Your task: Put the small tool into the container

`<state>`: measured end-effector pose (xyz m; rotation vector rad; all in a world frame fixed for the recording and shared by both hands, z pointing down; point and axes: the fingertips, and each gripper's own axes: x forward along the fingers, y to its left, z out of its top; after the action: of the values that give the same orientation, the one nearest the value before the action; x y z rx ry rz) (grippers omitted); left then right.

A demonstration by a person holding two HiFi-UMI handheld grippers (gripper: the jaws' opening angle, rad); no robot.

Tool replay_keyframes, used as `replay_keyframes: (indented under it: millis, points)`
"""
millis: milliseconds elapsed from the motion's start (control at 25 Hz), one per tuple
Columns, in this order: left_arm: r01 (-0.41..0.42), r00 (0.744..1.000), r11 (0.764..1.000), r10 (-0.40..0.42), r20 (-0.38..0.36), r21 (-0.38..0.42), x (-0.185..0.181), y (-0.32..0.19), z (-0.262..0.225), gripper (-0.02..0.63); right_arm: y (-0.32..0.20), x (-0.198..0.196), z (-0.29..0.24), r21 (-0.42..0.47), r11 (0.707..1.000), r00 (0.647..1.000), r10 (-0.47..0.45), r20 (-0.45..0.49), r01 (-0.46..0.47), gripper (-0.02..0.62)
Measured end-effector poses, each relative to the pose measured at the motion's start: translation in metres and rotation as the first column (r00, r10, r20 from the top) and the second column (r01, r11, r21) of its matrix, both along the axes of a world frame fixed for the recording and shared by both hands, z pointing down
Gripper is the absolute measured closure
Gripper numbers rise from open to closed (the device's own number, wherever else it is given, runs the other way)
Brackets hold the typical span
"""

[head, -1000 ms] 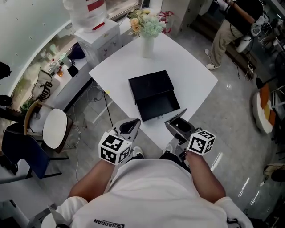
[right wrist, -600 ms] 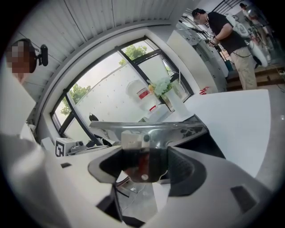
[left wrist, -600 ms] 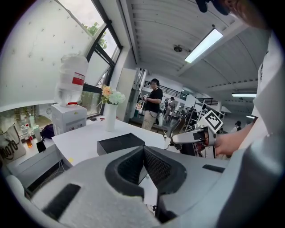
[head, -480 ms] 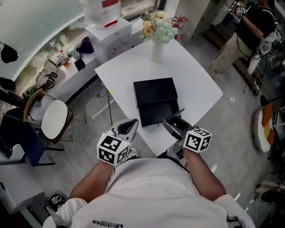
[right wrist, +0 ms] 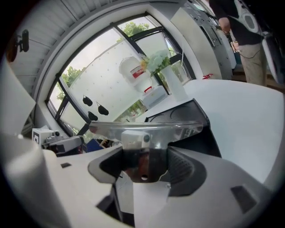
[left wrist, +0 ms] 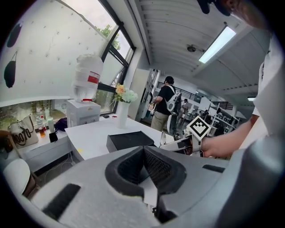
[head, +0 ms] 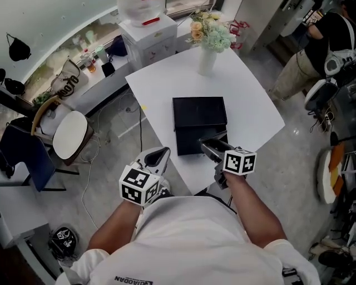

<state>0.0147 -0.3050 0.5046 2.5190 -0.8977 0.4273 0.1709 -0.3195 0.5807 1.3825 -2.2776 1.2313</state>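
A white square table (head: 250, 106) stands on a glossy grey floor (head: 300, 167), with a vase of flowers (head: 207, 55) at its far corner. Beyond it a white cabinet (head: 150, 40) carries a large water bottle (head: 142, 8). A curved white wall (left wrist: 49, 53) runs along the left above a cluttered ledge (head: 83, 61). Just beside the ledge is a chair with a round white seat (head: 69, 135), and near that a dark blue chair (head: 22, 161). Tall black-framed windows (left wrist: 116, 44) show green trees outside. A long lamp (left wrist: 217, 44) glows on the ribbed white ceiling (left wrist: 178, 22).
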Motion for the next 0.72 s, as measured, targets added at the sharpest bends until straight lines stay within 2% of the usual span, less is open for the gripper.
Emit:
replay_keyframes:
  millis: [280, 560, 720]
  points:
    - [0.017, 1.000, 1.000, -0.017, 0.011, -0.017, -0.011, 0.006, 0.008, 0.597, -0.014, 0.000, 0.060, -0.159, 0.987, 0.988, -0.035, -0.149, 0.011, 0.305]
    - [0.022, 1.000, 1.000, -0.022, 0.008, -0.017, -0.019, 0.006, 0.009, 0.597, -0.022, -0.001, 0.091, -0.286, 0.958, 0.973, -0.067, -0.222, 0.001, 0.305]
    - [0.028, 1.000, 0.999, -0.028, 0.008, -0.020, -0.025, 0.005, 0.009, 0.597, -0.027, -0.003, 0.101, -0.345, 0.939, 0.955, -0.116, -0.273, 0.015, 0.304]
